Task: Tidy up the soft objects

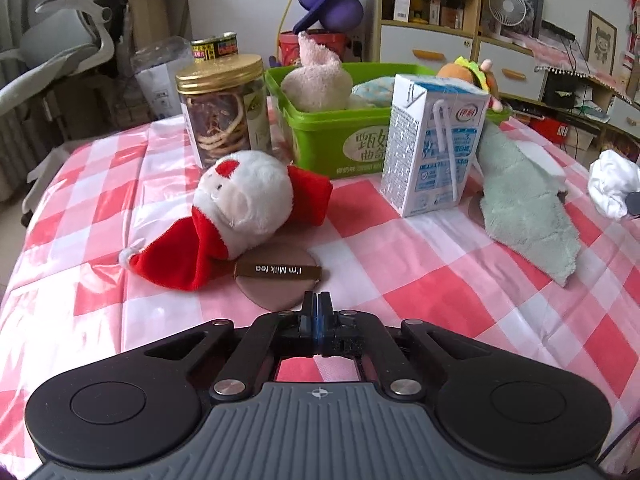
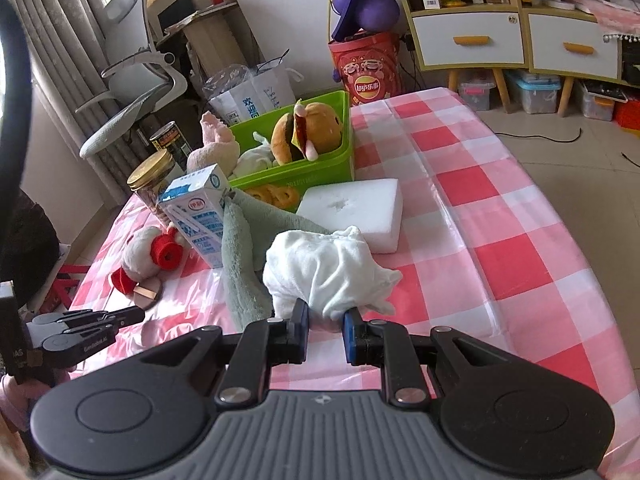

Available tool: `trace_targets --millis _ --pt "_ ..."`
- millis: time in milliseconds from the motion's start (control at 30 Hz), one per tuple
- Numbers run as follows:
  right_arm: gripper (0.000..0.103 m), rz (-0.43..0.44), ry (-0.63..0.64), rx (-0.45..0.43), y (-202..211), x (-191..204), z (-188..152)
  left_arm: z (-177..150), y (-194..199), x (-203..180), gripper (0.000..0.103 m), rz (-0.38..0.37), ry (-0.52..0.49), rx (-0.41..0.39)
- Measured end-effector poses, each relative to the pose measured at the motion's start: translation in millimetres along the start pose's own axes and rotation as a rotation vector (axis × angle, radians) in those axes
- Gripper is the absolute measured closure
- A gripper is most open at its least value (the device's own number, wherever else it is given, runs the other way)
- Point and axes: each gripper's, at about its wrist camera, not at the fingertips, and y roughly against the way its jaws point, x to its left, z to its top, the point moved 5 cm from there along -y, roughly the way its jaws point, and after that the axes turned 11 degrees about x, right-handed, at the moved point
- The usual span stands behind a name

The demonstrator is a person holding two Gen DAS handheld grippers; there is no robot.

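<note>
Two grippers work over a table covered with a pink and white checked cloth [image 2: 500,208]. The left gripper [image 1: 317,300] is low over the cloth with its jaws pressed together and nothing between them; just beyond its tips lies a brown powder puff [image 1: 276,280] whose band reads "I'm Milk tea". The puff touches a Santa plush [image 1: 236,212] lying on its side. The right gripper [image 2: 326,314] has its jaws at a middle width, closed on the lower part of a crumpled white cloth [image 2: 328,268], which sits near the middle of the table beside a grey-green towel [image 2: 244,264] and just in front of a white foam block [image 2: 356,208]. A milk carton [image 1: 432,148] with blue print and a red logo stands upright in front of the green bin [image 1: 340,140], whose wall carries Chinese characters. A hamburger plush [image 2: 304,130] and a pink plush [image 1: 316,80] are inside the bin. A jar with a gold lid [image 1: 222,108] stands left of the bin. A red bucket [image 2: 368,68] marked "Lay's" stands on the floor behind the far edge. The right half of the table offers open cloth up to its edge.
</note>
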Motion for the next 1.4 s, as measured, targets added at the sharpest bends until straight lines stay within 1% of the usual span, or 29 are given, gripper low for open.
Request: trace_targets --millis 67,100,167,200,233,267,300,467,500,533,567,600,700,767,800,833,867,1000,1133,1267,1400 --pt "0.103 0.003 -0.001 -0.004 0 1 1 2 3 1 0.103 -0.016 0.013 -0.007" --pt "0.103 0.006 -0.004 -0.004 0 1 1 4 4 1 0.096 -0.026 0.024 -0.008" --pt "0.103 0.008 -0.005 -0.003 0 2 1 5 4 3 0.075 -0.022 0.047 -0.023" --pt "0.103 0.009 -0.005 -0.002 -1 3 2 5 3 3 0.053 0.001 0.05 -0.03" --pt "0.103 0.012 -0.004 -0.001 -1 4 2 7 3 3 0.037 0.029 0.041 -0.044" --pt "0.103 0.014 -0.005 -0.001 -3 5 3 8 1 2 0.035 0.054 0.029 -0.051" --pt "0.103 0.017 -0.006 -0.003 -3 6 4 10 -2 2 0.037 0.065 0.022 -0.046" --pt "0.103 0.039 -0.017 -0.011 -8 14 13 15 -26 4 0.036 0.076 0.03 0.022" --pt "0.103 0.042 -0.019 -0.011 -10 16 15 16 -27 6 0.037 0.071 0.041 0.014" --pt "0.103 0.045 -0.02 -0.011 -11 18 16 17 -29 8 0.04 0.063 0.06 0.018" --pt "0.103 0.048 -0.021 -0.011 -13 19 18 18 -29 11 0.045 0.067 0.075 0.019" --pt "0.103 0.051 -0.021 -0.011 -14 21 19 18 -28 14 0.057 0.081 0.086 0.016" --pt "0.103 0.058 -0.023 -0.016 -14 23 21 15 -26 23 0.069 0.08 0.085 0.006" --pt "0.103 0.06 -0.025 -0.02 -14 24 23 13 -23 24 0.074 0.075 0.081 -0.003" --pt "0.103 0.06 -0.025 -0.021 -14 23 23 13 -22 24 0.079 0.073 0.081 -0.008" --pt "0.103 0.059 -0.026 -0.022 -14 23 23 13 -19 25 0.103 0.061 0.08 -0.016" --pt "0.103 0.057 -0.028 -0.024 -13 22 24 13 -18 24 0.103 0.038 0.08 -0.009" --pt "0.103 0.056 -0.042 -0.04 -9 20 27 12 -11 21 0.103 0.027 0.078 -0.008" --pt "0.103 0.066 -0.063 -0.059 -5 18 32 15 4 23 0.103 -0.02 0.116 -0.033" --pt "0.103 0.078 -0.072 -0.087 1 20 41 25 32 17 0.103 -0.088 0.135 -0.094" --pt "0.103 0.082 -0.079 -0.113 3 23 54 46 56 8 0.103 -0.158 0.154 -0.173"
